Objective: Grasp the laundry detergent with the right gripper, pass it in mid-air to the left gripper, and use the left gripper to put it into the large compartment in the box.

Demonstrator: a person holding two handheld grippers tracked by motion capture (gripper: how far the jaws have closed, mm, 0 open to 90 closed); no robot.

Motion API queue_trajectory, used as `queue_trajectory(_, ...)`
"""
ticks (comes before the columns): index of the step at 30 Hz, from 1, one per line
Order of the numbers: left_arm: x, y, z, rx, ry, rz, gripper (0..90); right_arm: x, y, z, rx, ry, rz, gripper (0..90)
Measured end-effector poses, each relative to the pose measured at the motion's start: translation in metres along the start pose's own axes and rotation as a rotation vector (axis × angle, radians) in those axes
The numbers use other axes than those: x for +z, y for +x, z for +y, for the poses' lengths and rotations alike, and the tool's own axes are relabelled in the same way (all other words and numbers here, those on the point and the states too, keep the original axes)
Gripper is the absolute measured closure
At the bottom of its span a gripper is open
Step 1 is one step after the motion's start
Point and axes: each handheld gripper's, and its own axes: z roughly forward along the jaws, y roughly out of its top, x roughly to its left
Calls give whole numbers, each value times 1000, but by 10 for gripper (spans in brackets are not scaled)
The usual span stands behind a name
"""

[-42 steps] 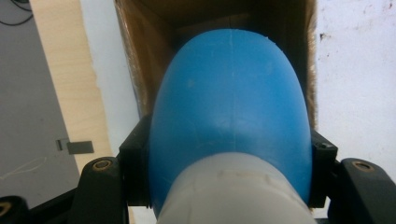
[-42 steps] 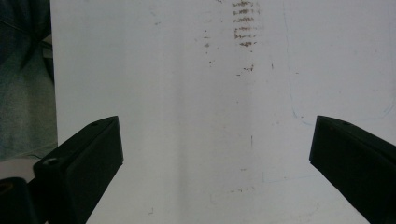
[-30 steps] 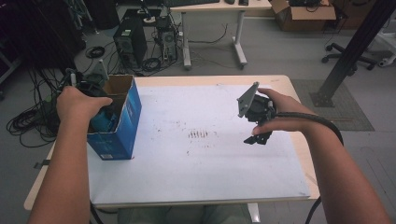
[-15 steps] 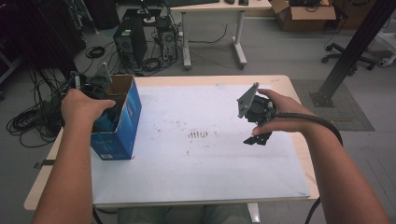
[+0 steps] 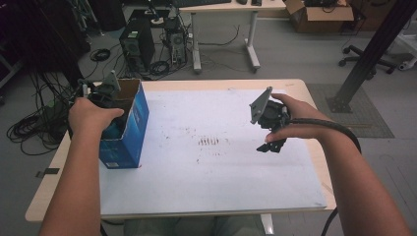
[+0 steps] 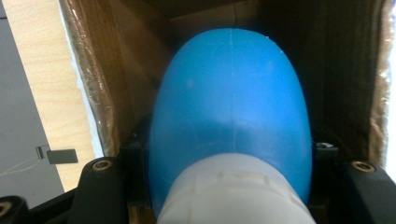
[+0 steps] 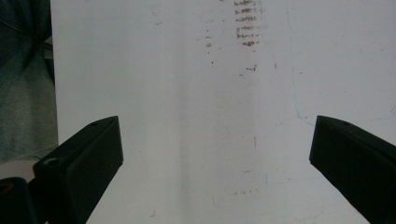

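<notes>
Reaching down into the blue box (image 5: 129, 132) at the left of the surface (image 5: 211, 182), the left claw (image 5: 101, 105) grips a blue egg-shaped thing (image 6: 231, 112). Well apart at the right, the right claw (image 5: 271, 146) hovers over bare white surface; its jaws stand wide, holding nothing.

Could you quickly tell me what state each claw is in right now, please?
Left claw: closed on the blue and white object, inside the cardboard box.
Right claw: open, empty, above the white table.

A: Can you read any word or number on the blue box (image 5: 129, 132)?

B: No, its print is too small and blurred. Nothing else carries writing that can be read.
</notes>
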Motion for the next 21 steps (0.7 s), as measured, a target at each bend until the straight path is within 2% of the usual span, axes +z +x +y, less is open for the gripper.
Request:
queue_trajectory(4, 5, 0, 0, 0, 1, 0, 378, 1, 0, -1, -1, 5, 1, 29)
queue_trajectory(21, 6, -3, 0, 7, -14, 11, 378, 0, 1, -1, 4, 3, 1, 29)
